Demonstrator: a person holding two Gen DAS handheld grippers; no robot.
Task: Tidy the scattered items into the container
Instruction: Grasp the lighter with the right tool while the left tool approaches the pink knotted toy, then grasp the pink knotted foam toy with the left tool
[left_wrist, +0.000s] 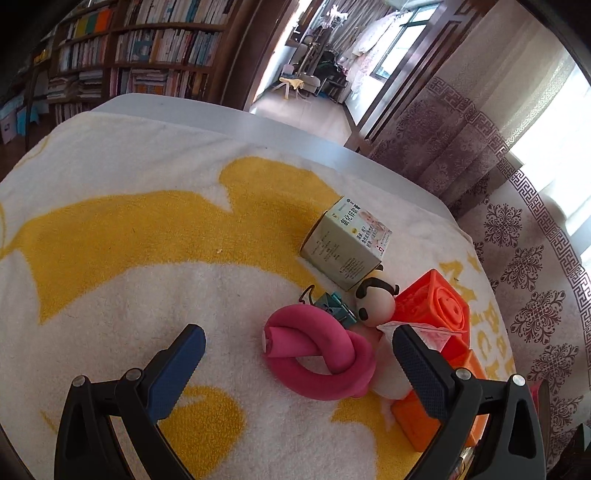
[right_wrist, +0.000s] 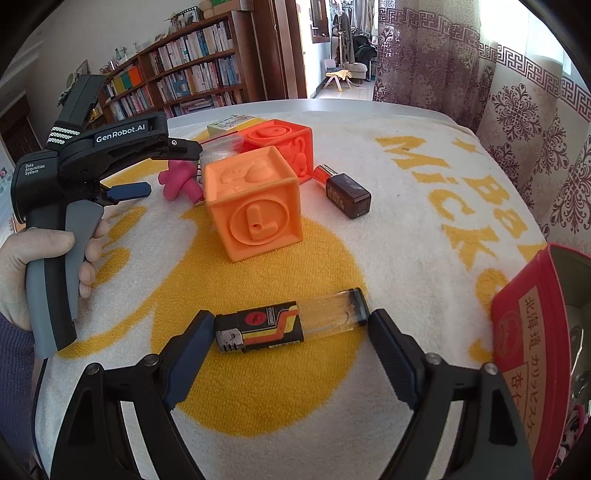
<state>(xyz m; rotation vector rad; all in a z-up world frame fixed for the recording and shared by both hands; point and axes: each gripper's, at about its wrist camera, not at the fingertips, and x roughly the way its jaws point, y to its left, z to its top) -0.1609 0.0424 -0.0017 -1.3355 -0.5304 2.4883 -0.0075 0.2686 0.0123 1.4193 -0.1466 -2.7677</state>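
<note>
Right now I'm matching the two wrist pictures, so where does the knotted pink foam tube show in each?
Left wrist view: the knotted pink foam tube lies low at centre, between the open left gripper's fingers.
Right wrist view: the tube is small, upper left, partly hidden behind the light orange embossed cube.
Shared landmark: the red-orange embossed cube, beside the tube in both.

A lighter (right_wrist: 291, 326) lies flat on its side at six o'clock on the towel. Two orange blocks (right_wrist: 255, 206) stand touching at twelve, a brown bottle (right_wrist: 345, 192) just beside them. The red tin (right_wrist: 532, 332) stands open at three.
</note>
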